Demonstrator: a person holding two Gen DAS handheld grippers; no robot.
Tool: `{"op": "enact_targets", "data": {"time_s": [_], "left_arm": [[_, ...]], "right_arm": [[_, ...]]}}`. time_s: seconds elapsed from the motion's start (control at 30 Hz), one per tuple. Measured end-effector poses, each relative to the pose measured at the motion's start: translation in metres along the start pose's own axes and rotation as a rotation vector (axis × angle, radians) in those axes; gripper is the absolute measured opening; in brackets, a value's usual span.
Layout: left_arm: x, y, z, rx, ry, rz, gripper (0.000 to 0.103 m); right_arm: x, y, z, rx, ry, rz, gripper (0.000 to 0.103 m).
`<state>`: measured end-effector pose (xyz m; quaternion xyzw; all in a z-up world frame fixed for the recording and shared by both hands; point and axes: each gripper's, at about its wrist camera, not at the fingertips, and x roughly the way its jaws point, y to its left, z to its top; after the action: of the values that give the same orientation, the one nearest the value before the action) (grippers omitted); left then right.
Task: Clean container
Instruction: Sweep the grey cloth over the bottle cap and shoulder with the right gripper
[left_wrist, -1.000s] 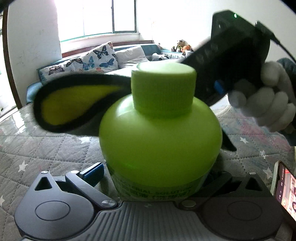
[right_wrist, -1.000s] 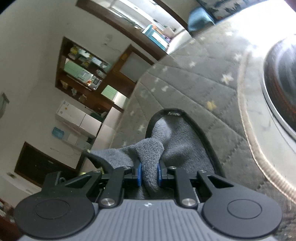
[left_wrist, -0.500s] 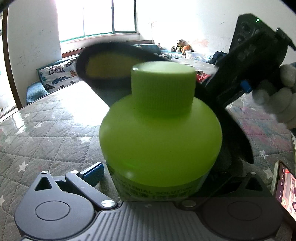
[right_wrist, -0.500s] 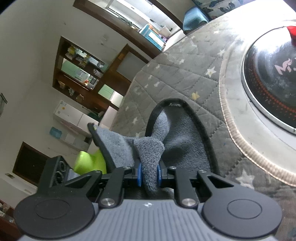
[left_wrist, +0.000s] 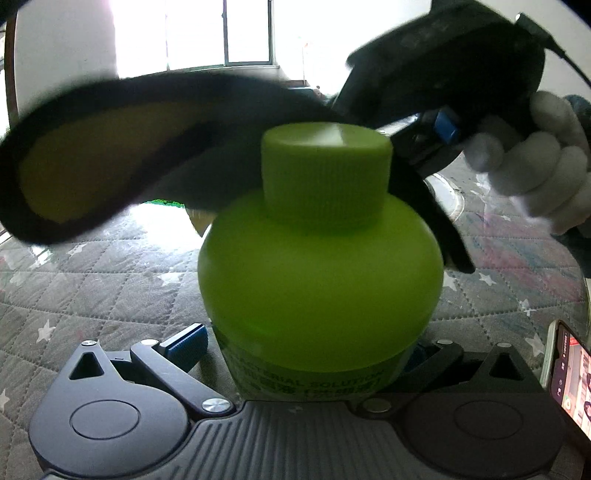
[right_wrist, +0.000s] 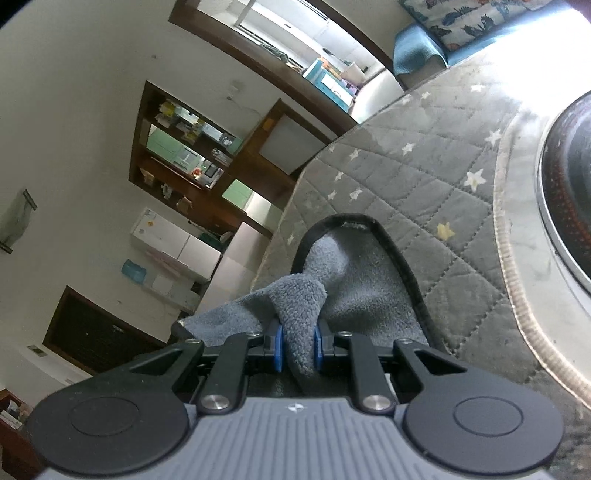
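The left gripper (left_wrist: 310, 347) clamps the lime-green bottle (left_wrist: 319, 273) near its base, holding it upright above the grey star-quilted worktop (left_wrist: 110, 280); its ribbed cap (left_wrist: 327, 173) is screwed on. The right gripper (right_wrist: 297, 349) is closed on a fold of the grey cleaning cloth (right_wrist: 354, 280). In the left wrist view that cloth, yellow on 1 face with black edging (left_wrist: 85, 166), drapes blurred behind the cap. A white-gloved hand (left_wrist: 535, 162) grips the right tool. A phone (left_wrist: 569, 373) lies at the right edge.

Left wrist view close, level behind green bottle (left_wrist: 320, 266), right wrist view tilted over quilted table (right_wrist: 417, 184) — cloth (right_wrist: 354, 280) shared
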<state>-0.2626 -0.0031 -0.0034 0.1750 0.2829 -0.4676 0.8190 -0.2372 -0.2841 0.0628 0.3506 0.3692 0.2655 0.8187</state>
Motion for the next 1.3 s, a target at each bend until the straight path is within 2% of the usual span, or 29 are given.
{"op": "enact_targets", "data": {"time_s": [0.3, 0.37, 0.53, 0.63, 0.73, 0.9, 1.07, 1.3], "left_arm": [[0.007, 0.003, 0.003, 0.001, 0.0, 0.001, 0.103], [-0.001, 0.018, -0.009, -0.001, -0.002, 0.0, 0.103], [-0.003, 0.001, -0.016, -0.015, 0.001, 0.014, 0.103], [-0.026, -0.025, -0.024, -0.027, 0.003, 0.028, 0.103], [-0.022, -0.027, -0.004, -0.041, 0.005, 0.046, 0.103], [-0.021, -0.025, -0.003, -0.058, 0.007, 0.068, 0.103], [-0.017, -0.019, -0.001, -0.061, 0.007, 0.067, 0.103], [-0.013, -0.009, 0.001, -0.064, 0.006, 0.065, 0.103]], "right_arm": [[0.008, -0.022, -0.017, 0.026, 0.05, -0.081, 0.016], [0.005, -0.024, -0.02, 0.022, 0.05, -0.09, 0.016], [-0.007, -0.021, -0.029, 0.007, 0.043, -0.099, 0.016], [-0.017, -0.018, -0.033, 0.006, 0.028, -0.083, 0.016], [-0.029, -0.009, -0.032, -0.004, 0.001, -0.055, 0.016], [-0.038, 0.013, -0.023, -0.047, -0.034, 0.001, 0.016], [-0.018, 0.03, -0.013, -0.099, -0.027, -0.012, 0.016], [0.004, 0.014, -0.009, -0.047, 0.002, -0.049, 0.016]]}}
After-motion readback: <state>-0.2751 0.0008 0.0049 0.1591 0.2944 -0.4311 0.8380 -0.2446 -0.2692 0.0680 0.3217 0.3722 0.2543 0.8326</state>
